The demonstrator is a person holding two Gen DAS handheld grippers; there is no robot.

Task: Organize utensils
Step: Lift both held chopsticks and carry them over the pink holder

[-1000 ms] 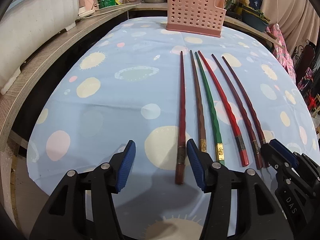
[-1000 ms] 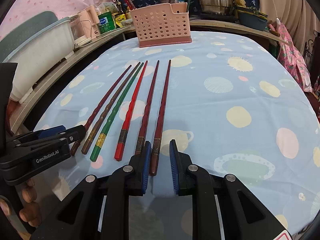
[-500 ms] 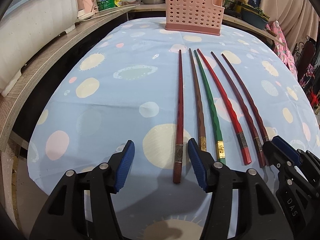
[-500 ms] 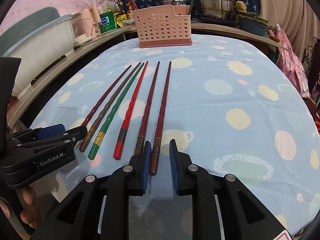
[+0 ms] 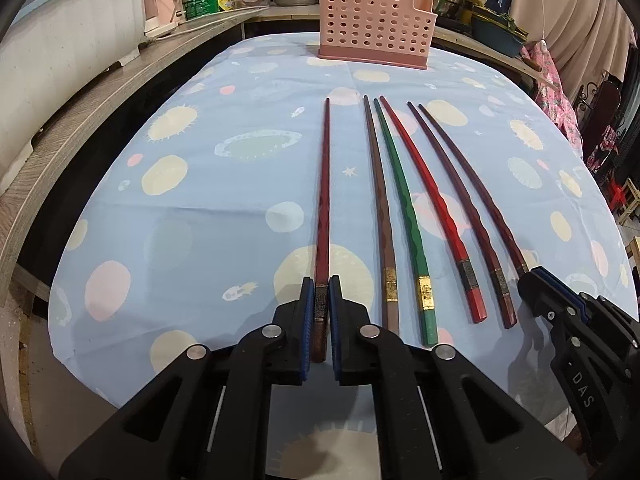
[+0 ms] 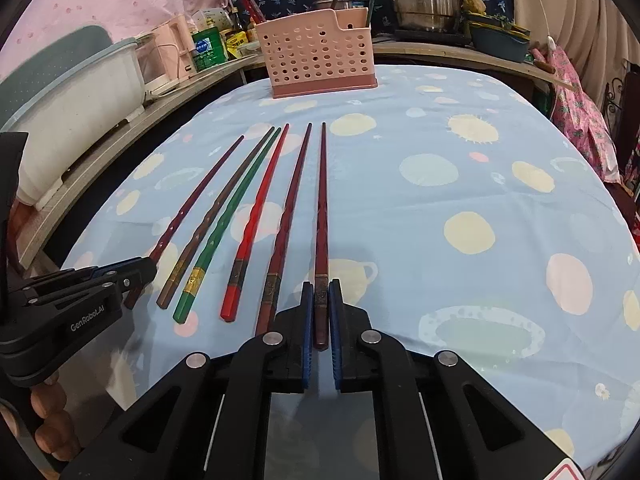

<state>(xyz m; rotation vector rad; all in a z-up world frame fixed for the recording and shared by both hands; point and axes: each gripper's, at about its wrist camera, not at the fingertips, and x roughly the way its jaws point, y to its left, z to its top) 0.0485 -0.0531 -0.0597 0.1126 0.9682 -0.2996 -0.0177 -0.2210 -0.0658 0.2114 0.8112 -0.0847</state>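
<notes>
Each tool had closed on the butt end of a chopstick lying flat on the counter (image 5: 200, 216). The left tool (image 5: 320, 312) pinched the leftmost dark red stick (image 5: 324, 200); the right tool (image 6: 320, 312) pinched the rightmost one (image 6: 321, 216). Between them lay four more: brown (image 5: 378, 200), green (image 5: 404, 200), bright red (image 5: 432, 200) and another dark stick (image 5: 464, 208), side by side, tips toward the pink basket (image 5: 372, 20) at the far end. The step looked like a double pick-up. Next, both sticks probably needed lifting, tipping upright and lowering into the basket's open top without catching its rim.
</notes>
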